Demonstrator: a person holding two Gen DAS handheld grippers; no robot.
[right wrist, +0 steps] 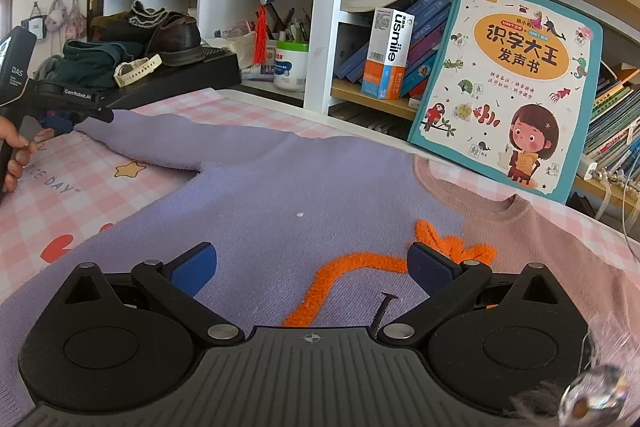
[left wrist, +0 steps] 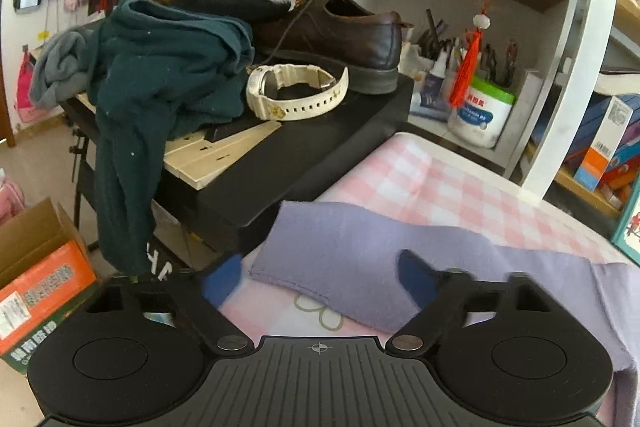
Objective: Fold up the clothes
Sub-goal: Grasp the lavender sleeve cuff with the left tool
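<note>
A lilac sweater with an orange embroidered outline lies flat on the pink checked tablecloth. Its sleeve stretches toward ten o'clock, its cuff between the left gripper's wide-spread fingers. The right gripper hovers wide over the chest. A children's book stands at two o'clock.

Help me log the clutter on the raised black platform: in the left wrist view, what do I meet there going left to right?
Crumpled grey cloth → dark teal knitted garment hanging over the platform's edge → cream-white plastic wristwatch → dark brown leather lace-up shoe.
</note>
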